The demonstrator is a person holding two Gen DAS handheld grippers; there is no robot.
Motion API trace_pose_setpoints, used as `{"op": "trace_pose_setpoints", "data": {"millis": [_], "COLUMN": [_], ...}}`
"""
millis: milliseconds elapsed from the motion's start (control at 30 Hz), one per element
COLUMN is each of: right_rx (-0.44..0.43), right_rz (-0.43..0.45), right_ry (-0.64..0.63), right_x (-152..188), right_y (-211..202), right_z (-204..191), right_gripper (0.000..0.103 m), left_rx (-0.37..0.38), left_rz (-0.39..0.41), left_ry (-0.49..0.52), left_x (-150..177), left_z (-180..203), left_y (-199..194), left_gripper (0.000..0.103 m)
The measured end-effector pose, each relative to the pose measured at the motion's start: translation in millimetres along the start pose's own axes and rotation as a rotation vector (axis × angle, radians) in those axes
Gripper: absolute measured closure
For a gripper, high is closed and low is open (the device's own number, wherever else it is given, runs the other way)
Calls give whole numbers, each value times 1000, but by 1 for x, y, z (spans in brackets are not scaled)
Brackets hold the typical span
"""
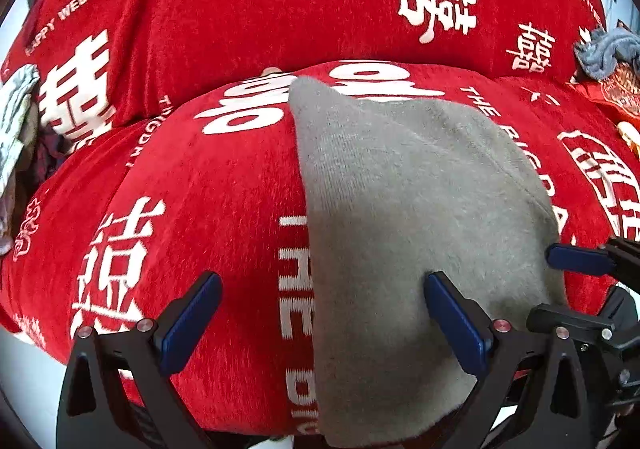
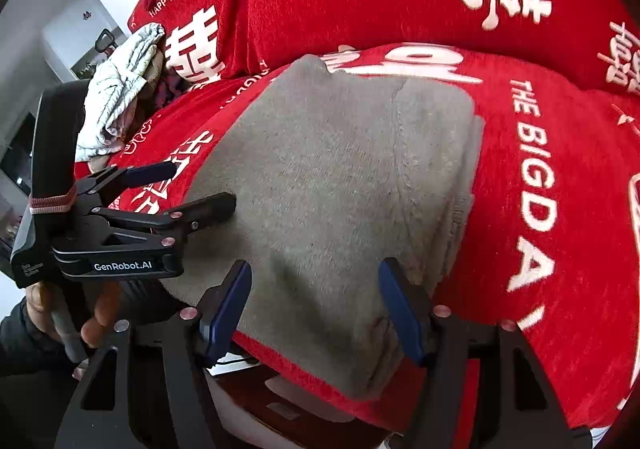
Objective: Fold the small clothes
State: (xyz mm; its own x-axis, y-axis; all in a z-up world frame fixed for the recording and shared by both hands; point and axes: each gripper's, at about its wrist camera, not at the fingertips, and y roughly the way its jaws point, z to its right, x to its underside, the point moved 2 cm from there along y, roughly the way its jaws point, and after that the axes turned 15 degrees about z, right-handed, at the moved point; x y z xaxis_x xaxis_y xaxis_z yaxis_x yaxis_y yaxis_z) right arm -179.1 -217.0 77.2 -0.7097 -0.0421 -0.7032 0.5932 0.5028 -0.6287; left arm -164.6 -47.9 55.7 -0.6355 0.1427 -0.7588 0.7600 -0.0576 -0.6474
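Red cover: plush fabric over a cushioned seat and backrest, printed in white. You can read "HAPPY WEDDING" upper left, "THE BIGDAY" upper right and again down the seat, among large double-happiness characters. The seat's front edge drops away right beneath both of your claws; red fabric lies bare to the left and right of the garment.

Grey knit garment: the small piece of clothing, folded into a roughly rectangular stack, lying flat on the seat cushion. In the right wrist view its layered edges show along the right side, and its near end hangs slightly over the front edge.

Pale crumpled clothes: heaped at the seat's left end, against the backrest.

Blue-grey cloth: bunched at the far right of the seat, well apart from the folded piece.

Left claw: fingers spread wide; your right blue pad is over the garment's near part, the left pad over bare red fabric. Nothing is between them. In the right wrist view its body reads "GenRobot.AI".

Right claw: fingers apart, gripping nothing, both over the garment's near end.
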Motion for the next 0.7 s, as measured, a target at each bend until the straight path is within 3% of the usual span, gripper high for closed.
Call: {"op": "trace_pose_setpoints", "data": {"millis": [167,300,467,700], "right_rx": [97,159,231,259], "right_rz": [36,24,-2,-43], "right_ry": [-141,-194,-221,-250], "right_x": [-17,-33,-34,-26], "right_y": [-25,-29,-28,-18], "right_z": [-27,-39,-41,-45], "right_gripper": [24,24,24,24], "left_rx": [4,47,20,-24], "left_rz": [83,54,-12,-4], "left_ry": [26,-20,-28,-62], "left_x": [-11,-16,-5,3], "left_z": [8,7,8,2], "left_y": [-35,-40,-35,-29], "left_gripper": [1,1,1,1]}}
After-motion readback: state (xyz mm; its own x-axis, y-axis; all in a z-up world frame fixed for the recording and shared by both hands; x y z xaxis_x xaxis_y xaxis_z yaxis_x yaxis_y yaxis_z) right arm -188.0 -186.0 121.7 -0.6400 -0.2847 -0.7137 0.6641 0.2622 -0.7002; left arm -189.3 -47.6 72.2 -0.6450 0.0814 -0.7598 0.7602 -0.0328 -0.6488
